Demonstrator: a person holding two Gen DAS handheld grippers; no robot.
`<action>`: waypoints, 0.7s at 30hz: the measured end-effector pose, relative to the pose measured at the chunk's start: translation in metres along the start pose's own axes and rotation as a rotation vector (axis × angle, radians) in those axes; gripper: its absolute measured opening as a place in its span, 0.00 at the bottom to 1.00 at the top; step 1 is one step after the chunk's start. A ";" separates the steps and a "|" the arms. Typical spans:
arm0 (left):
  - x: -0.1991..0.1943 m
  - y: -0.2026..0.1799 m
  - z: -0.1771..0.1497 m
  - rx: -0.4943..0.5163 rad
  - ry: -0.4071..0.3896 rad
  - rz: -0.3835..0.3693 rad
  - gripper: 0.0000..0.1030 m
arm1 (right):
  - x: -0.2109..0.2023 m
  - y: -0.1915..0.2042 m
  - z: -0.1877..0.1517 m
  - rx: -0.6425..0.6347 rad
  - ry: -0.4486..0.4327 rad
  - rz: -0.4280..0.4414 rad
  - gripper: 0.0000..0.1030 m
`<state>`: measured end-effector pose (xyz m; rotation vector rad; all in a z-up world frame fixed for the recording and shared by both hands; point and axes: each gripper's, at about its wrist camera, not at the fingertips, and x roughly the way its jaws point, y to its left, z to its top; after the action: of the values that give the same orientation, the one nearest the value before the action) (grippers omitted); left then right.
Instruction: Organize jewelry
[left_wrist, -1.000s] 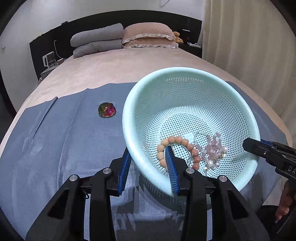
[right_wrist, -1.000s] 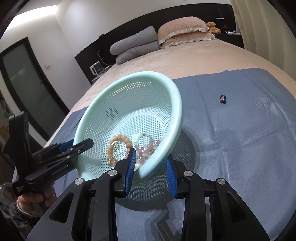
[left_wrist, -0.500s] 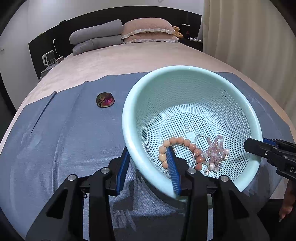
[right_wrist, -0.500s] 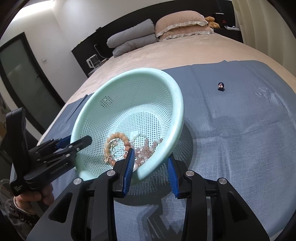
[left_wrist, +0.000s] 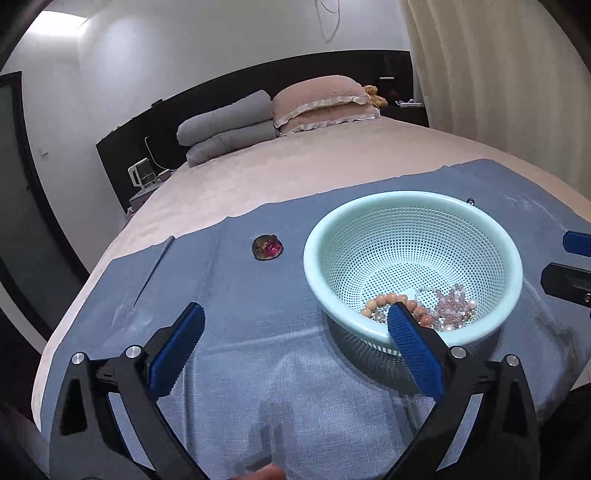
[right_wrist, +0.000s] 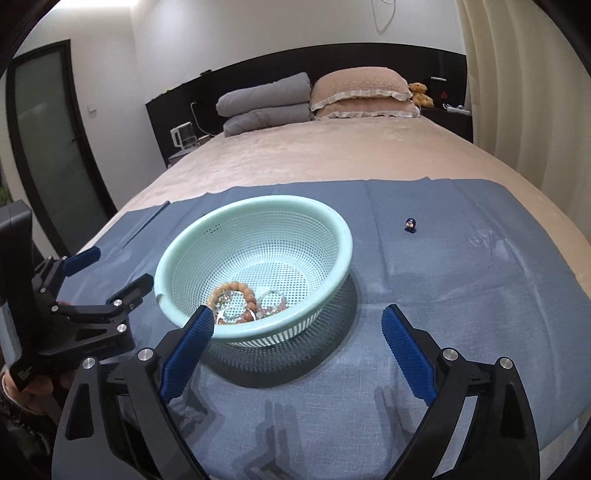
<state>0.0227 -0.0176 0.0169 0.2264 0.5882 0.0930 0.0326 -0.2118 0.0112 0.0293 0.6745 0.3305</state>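
**Both grippers open, basket resting on the blue cloth**

Left gripper (left_wrist: 295, 325): fingers spread wide, holding nothing. Its left finger (left_wrist: 177, 347) hangs over bare cloth on the near left side of the basket; its right finger's tip overlaps the basket's near rim, contact unclear. Right gripper (right_wrist: 297, 325): fingers also wide apart, holding nothing. Its left finger (right_wrist: 186, 354) overlaps the basket's near rim, its right finger sits clear of the basket, to its near right, over cloth.

Mint perforated basket (left_wrist: 413, 206) stands upright on the blue cloth (left_wrist: 258, 369), which is spread over the foot of the bed (right_wrist: 332, 155). Inside the basket, at the near part of its bottom: a peach bead bracelet (left_wrist: 384, 301), a clear bead bracelet (right_wrist: 271, 297) and a heap of pink and pearl beads (left_wrist: 454, 306), all bunched together and touching.

Left of the basket, apart from it, a dark iridescent brooch-like piece (left_wrist: 267, 248) lies on the cloth. Beyond the basket to its far right, well apart, a small dark blue charm (right_wrist: 410, 223) stands on the cloth; too small to identify.

Far behind the basket at the headboard: folded grey quilt (right_wrist: 266, 101), two pink pillows (right_wrist: 362, 94), a small teddy bear (right_wrist: 420, 93).
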 end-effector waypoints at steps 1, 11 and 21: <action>-0.005 0.001 -0.002 -0.002 -0.006 -0.009 0.94 | -0.003 0.002 -0.002 -0.006 0.002 -0.021 0.86; -0.050 0.007 -0.019 -0.092 -0.036 -0.118 0.94 | -0.047 0.009 -0.036 -0.012 -0.001 -0.055 0.87; -0.084 0.000 -0.059 -0.181 -0.009 -0.176 0.94 | -0.068 0.012 -0.076 0.017 0.007 -0.067 0.88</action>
<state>-0.0798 -0.0192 0.0148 -0.0003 0.5848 -0.0249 -0.0678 -0.2274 -0.0050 0.0214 0.6832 0.2605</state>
